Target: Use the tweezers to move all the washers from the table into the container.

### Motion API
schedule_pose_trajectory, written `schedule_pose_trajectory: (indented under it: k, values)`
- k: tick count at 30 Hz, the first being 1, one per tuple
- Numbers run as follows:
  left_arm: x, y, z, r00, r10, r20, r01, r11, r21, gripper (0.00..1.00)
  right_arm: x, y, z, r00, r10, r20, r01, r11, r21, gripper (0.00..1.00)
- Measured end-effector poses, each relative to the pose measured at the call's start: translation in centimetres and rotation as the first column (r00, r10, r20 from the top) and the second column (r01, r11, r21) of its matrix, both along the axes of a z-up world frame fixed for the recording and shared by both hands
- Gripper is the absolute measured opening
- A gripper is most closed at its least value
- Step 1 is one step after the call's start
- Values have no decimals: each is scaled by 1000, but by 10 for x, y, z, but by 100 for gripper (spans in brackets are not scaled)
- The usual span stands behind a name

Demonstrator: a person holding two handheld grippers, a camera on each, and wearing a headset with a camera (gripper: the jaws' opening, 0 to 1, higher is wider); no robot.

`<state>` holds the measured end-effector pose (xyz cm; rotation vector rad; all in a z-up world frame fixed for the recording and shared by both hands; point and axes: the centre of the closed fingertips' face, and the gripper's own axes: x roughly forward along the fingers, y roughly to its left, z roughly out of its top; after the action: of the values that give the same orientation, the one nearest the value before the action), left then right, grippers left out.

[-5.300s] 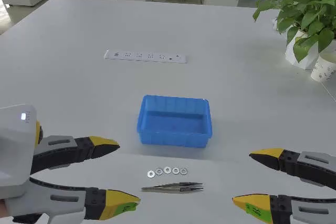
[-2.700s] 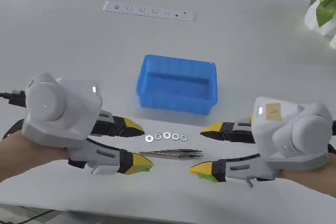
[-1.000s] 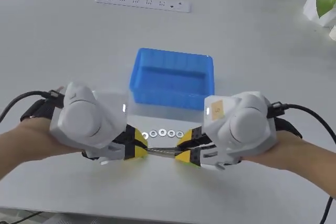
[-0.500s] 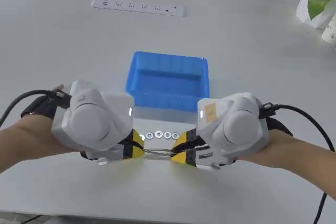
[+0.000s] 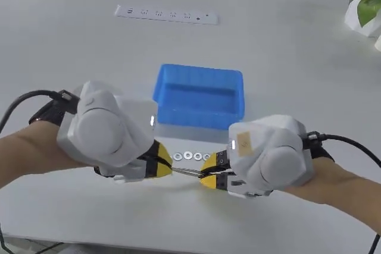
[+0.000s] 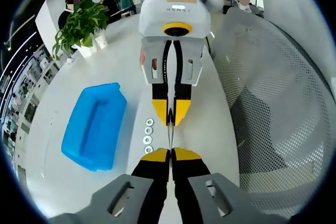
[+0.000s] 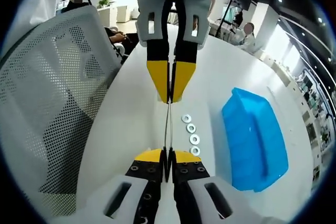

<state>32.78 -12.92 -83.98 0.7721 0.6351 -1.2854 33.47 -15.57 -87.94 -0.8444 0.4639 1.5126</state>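
Head view: left hand-held gripper [image 5: 165, 169] and right hand-held gripper [image 5: 208, 178] face each other, low over the desk [image 5: 286, 57] | each one's jaws pinched tight on an end of the tweezers [image 5: 186, 172] | washers [image 5: 188, 156] lie in a row just beyond the tweezers | blue container [image 5: 196, 114] stands near, behind the row

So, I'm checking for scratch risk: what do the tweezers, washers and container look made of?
Tweezers: likely bare steel, thin grey with a dull gleam. Washers: probably metal, silvery, flat, shiny rings. Container: apparently moulded plastic, glossy uniform blue, ribbed walls.
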Motion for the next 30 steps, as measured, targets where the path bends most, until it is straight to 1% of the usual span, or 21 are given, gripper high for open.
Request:
schedule_pose_trajectory:
  k: [1, 4, 5, 7, 11, 12, 13, 14, 15, 16, 17, 19, 22, 24, 26, 29, 30]
  values:
    - [0, 0, 2, 1000, -2, -1, 2, 1000, -4, 5, -1, 1, 2, 1000, 0, 5, 0, 1000, 13, 6]
    - [-2, -5, 19, 1000, 1, -19, -2, 998, -61, 5, -3, 4, 9, 1000, -11, 7, 10, 998, 58, 6]
    - [-3, -6, 23, 1000, -1, -23, 0, 998, -69, 5, -4, 5, 11, 1000, -17, 5, 16, 997, 74, 6]
    - [-4, -7, 28, 1000, -10, -15, 9, 997, -73, 5, -4, 6, 14, 1000, -29, -2, 29, 995, 100, 6]
    - [-5, -11, 27, 1000, -18, -19, 17, 997, -78, 5, -6, 5, 13, 999, -37, -6, 37, 992, 117, 6]
    - [-7, -12, 27, 1000, -22, -20, 20, 997, -80, 5, -7, 3, 13, 999, -41, -18, 43, 991, 123, 6]
    - [-7, -14, 28, 1000, -21, -21, 19, 996, -87, 5, -7, 3, 14, 999, -44, -20, 46, 990, 134, 6]
    - [-8, -16, 31, 1000, -17, -24, 14, 994, -109, 5, -7, 2, 15, 998, -51, -33, 55, 987, 148, 6]
    - [-9, -18, 33, 1000, -17, -25, 14, 993, -119, 5, -10, 2, 16, 996, -59, -61, 69, 983, 169, 6]
    - [-10, -20, 35, 1000, -17, -23, 14, 991, -130, 5, -10, 1, 17, 996, -64, -66, 75, 981, 181, 6]
    - [-10, -21, 36, 1000, -17, -22, 14, 991, -133, 5, -11, 1, 17, 994, -72, -76, 85, 979, 186, 6]
    - [-10, -23, 37, 1000, -25, -8, 23, 990, -138, 5, -10, 1, 18, 992, -85, -88, 102, 973, 205, 6]
    - [-8, -25, 40, 1000, -14, -8, 13, 987, -161, 5, -11, 0, 19, 988, -104, -114, 128, 964, 235, 6]
    - [-8, -26, 41, 1000, -7, -18, 4, 985, -174, 5, -11, 0, 19, 986, -113, -123, 140, 959, 247, 6]
    - [-7, -28, 43, 1000, 1, -17, -5, 980, -197, 5, -10, 0, 20, 984, -124, -131, 155, 954, 258, 6]
    - [-6, -32, 44, 1000, 13, -24, -18, 974, -228, 5, -10, -1, 21, 982, -132, -135, 164, 950, 266, 6]
    - [-6, -34, 45, 999, 24, -31, -31, 969, -245, 5, -10, -2, 21, 982, -133, -134, 165, 949, 267, 6]
